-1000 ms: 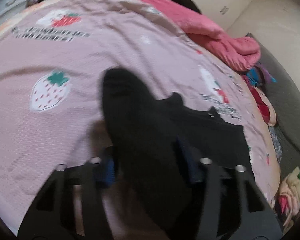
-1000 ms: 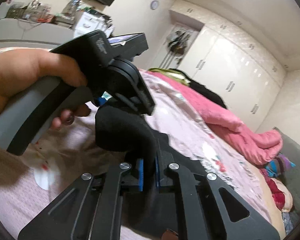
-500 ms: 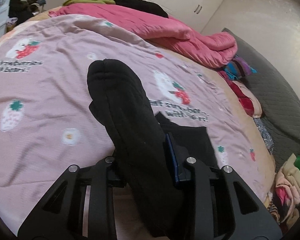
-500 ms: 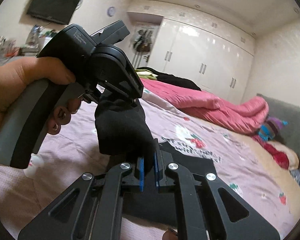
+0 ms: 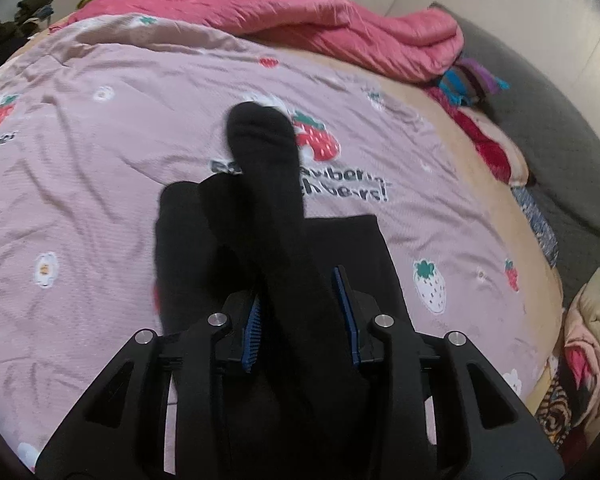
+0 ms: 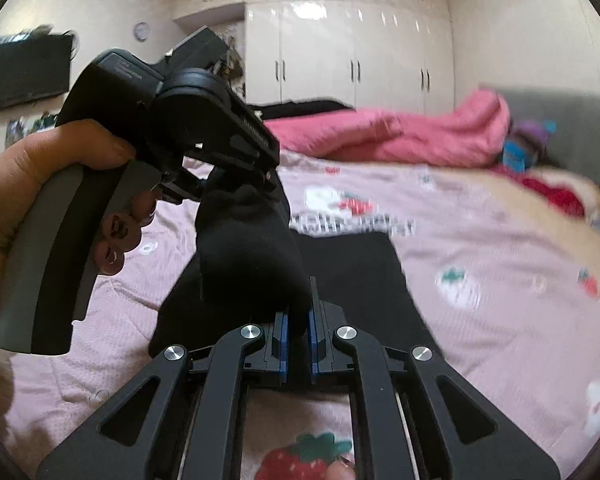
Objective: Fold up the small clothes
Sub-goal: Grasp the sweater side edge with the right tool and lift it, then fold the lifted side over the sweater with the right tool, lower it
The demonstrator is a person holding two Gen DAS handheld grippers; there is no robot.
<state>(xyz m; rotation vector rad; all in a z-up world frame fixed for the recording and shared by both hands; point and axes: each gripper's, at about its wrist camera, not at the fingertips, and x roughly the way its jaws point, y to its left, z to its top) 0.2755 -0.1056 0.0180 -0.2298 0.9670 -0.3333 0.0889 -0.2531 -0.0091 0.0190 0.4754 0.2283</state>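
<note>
A black sock [image 5: 260,152] runs up between the blue pads of my left gripper [image 5: 300,300], which is shut on it. In the right wrist view the same sock [image 6: 244,248] hangs bunched from the left gripper [image 6: 236,184], held by a hand [image 6: 40,168]. Its lower end is pinched in my right gripper [image 6: 298,320], jaws shut tight. A folded black garment [image 5: 364,248] [image 6: 360,264] lies flat on the pink strawberry bedspread [image 5: 100,200] under both grippers. A second black strip [image 5: 180,240] lies left of the sock; I cannot tell if it belongs to it.
A rumpled pink duvet [image 5: 340,24] [image 6: 380,132] lies across the far end of the bed. Loose clothes pile at the bed's right edge [image 5: 588,340], beside a grey padded surface [image 5: 540,120]. White wardrobes [image 6: 360,52] and a wall TV [image 6: 28,72] stand behind.
Both grippers have swept sideways across the bed with the sock, now over the folded black garment. The left jaws narrowed onto the sock. The right wrist rolled level.
</note>
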